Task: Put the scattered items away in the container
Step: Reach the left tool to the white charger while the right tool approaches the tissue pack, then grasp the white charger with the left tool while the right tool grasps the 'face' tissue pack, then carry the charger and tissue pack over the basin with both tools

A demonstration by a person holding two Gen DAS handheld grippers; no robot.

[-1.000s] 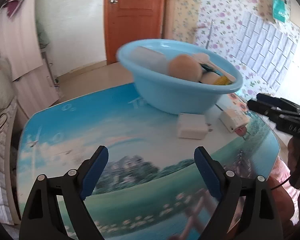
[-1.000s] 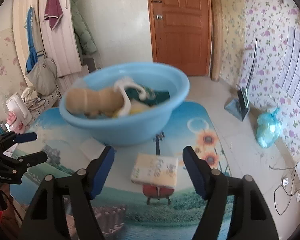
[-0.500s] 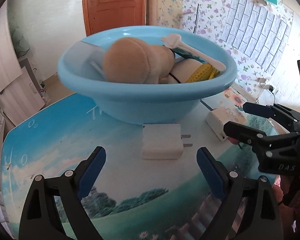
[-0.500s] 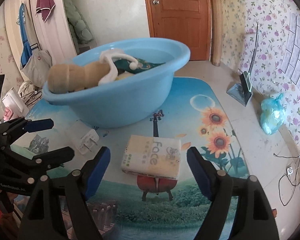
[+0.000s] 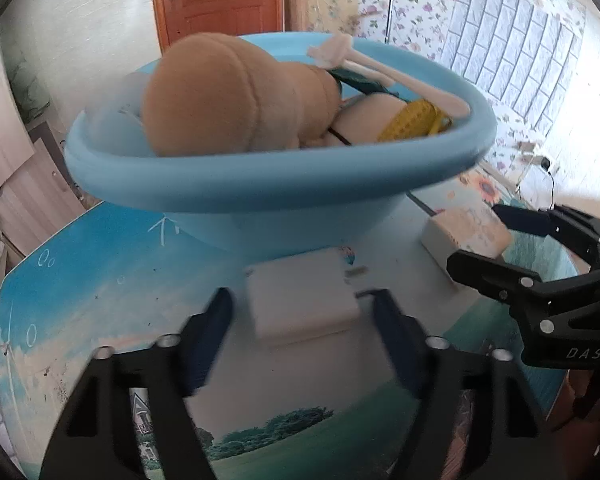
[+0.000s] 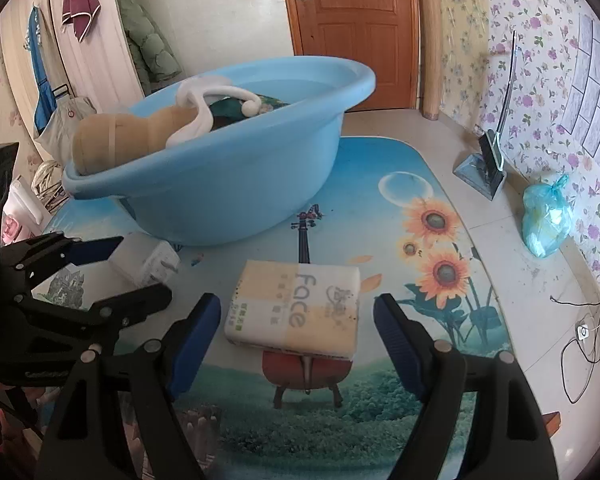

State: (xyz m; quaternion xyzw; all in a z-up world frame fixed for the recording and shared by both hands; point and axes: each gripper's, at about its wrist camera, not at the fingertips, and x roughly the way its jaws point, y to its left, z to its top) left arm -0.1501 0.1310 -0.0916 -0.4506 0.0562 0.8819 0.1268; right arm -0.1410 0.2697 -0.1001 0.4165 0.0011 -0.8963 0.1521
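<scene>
Item: blue basin [image 6: 236, 184], upper centre of both views, standing on the picture-printed table [image 6: 380, 216]; already holds a tan plush toy [image 5: 236, 96], a white long-handled piece [image 5: 388, 72] and something yellow, partly hidden. Item: white plug adapter [image 5: 304, 296], centre of the left wrist view, on the table just in front of the basin; prongs point right. Left gripper [image 5: 304, 320]: jaws wide apart, empty, one blue pad either side of the adapter, neither touching so far as motion blur allows. Item: tissue pack [image 6: 296, 308], lower centre of the right wrist view, lying flat with its long axis across the frame. Right gripper [image 6: 296, 336]: jaws wide, empty, straddling the pack's near edge, pads clear of both ends. Judgement: each piece sits squarely ahead of its own gripper; closing follows, the pack taken across its length.
</scene>
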